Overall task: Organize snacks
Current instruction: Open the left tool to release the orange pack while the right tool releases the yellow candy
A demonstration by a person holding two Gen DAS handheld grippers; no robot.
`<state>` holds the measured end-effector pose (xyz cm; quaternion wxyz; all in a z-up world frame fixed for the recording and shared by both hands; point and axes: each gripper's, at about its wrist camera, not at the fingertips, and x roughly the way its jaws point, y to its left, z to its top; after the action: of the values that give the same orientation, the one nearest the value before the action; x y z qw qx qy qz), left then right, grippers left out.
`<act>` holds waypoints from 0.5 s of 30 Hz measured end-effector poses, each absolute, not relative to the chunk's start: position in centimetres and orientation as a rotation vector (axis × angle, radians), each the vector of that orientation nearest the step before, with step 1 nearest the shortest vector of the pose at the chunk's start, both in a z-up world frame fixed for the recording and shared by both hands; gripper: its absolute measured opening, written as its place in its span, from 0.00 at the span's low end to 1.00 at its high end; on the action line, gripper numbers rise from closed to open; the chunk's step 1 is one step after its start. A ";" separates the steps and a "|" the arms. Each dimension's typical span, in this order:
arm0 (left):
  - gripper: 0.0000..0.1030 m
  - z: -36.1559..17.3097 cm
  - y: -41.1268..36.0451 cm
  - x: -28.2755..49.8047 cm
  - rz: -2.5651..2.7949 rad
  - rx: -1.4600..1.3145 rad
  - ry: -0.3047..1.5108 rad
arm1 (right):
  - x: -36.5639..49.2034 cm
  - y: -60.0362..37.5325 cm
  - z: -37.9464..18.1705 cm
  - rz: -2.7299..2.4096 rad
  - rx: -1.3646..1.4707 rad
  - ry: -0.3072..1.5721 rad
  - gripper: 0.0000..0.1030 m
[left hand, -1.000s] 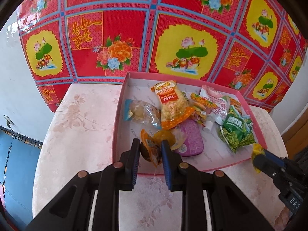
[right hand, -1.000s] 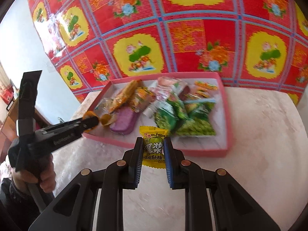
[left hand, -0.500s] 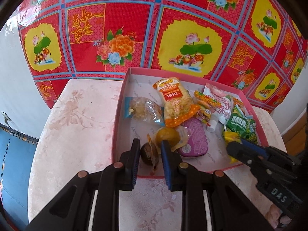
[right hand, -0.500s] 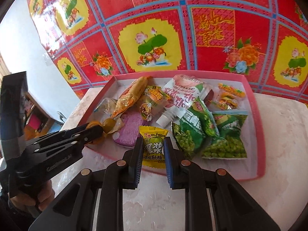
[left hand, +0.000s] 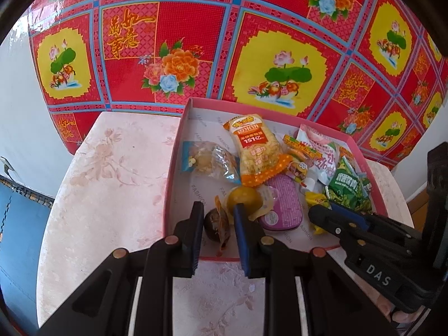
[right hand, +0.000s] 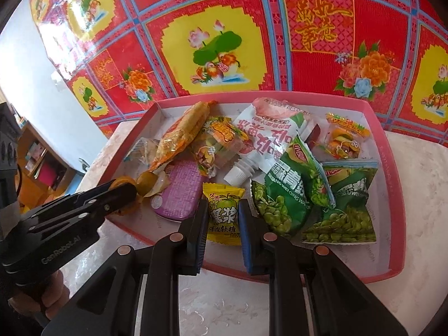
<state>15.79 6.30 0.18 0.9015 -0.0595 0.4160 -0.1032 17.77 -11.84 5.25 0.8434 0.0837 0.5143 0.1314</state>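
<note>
— Snacks first: where do we stand with them? Most already lie in the pink tray (right hand: 397,184) on the pale table (left hand: 112,184), and we carry two more.

— Right. Our right gripper (right hand: 221,215) is clamped on the yellow candy packet (right hand: 222,212). A second ago that packet hung over the tabletop, short of the tray's near rim; now it sits over the tray floor, between the purple tin (right hand: 179,190) and the green pea bags (right hand: 288,193).

— And the left gripper (left hand: 215,224)?

— It has barely shifted. Its jaws are closed on the brown wrapped sweet (left hand: 214,222), low in the tray's near corner, just beside the round yellow sweet (left hand: 245,198).

— So what does the move buy us?

— We judge the yellow packet is now placed for release; both pieces look ready to drop. The risk is landing it on the pea bags, not the bare floor.
</note>
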 end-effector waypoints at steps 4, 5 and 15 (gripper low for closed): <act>0.22 0.2 6.4 15.8 -0.215 -0.127 0.862 | 18.1 -11.9 4.8 0.274 0.183 1.097 0.21; 0.22 0.2 6.4 15.8 -0.215 -0.128 0.862 | 18.1 -11.9 4.7 0.275 0.185 1.098 0.21; 0.22 0.3 6.5 15.9 -0.215 -0.129 0.863 | 18.2 -11.6 4.6 0.279 0.173 1.091 0.21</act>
<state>15.92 6.48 0.25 0.9007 -0.0624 0.4172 -0.1038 18.17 -11.64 4.62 0.8421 0.0818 0.5166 0.1318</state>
